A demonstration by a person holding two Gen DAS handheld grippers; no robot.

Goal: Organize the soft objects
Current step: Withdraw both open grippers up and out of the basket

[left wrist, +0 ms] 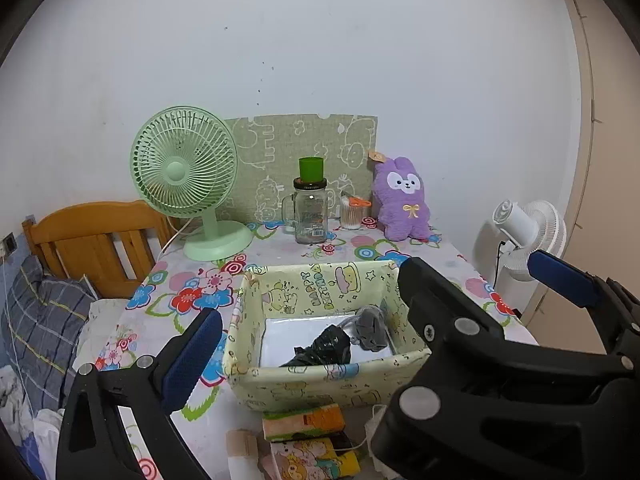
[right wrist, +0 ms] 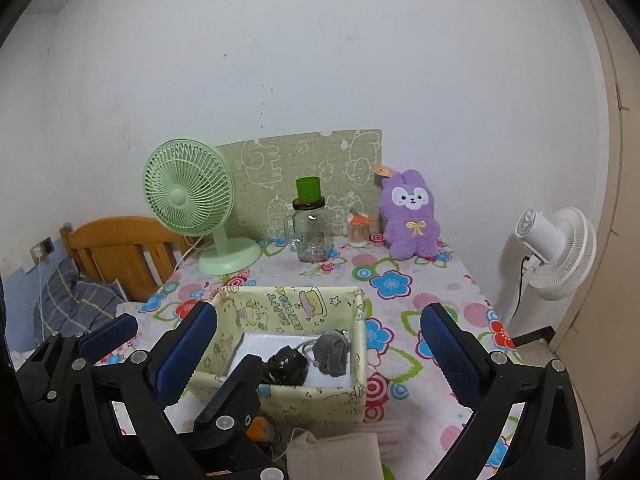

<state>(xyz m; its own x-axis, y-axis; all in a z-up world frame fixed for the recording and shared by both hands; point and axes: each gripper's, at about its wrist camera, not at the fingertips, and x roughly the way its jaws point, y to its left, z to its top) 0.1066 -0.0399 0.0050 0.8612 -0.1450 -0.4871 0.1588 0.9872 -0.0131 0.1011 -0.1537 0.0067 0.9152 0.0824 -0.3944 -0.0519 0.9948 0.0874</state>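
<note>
Two soft things, a gray pouch (right wrist: pixel 331 353) and a black bundle (right wrist: pixel 286 367), already lie in the box (left wrist: pixel 320 390) on the desk (right wrist: pixel 404 304). Both the left gripper (left wrist: pixel 300 364) and the right gripper (right wrist: pixel 320 356) hang above it, fingers spread wide and holding nothing. The next pick should probably be a near item, gripped at its middle so it cannot sag. Only the left view shows the sponges (left wrist: pixel 304 422); only the right view shows the cloth bag (right wrist: pixel 334 456).
</note>
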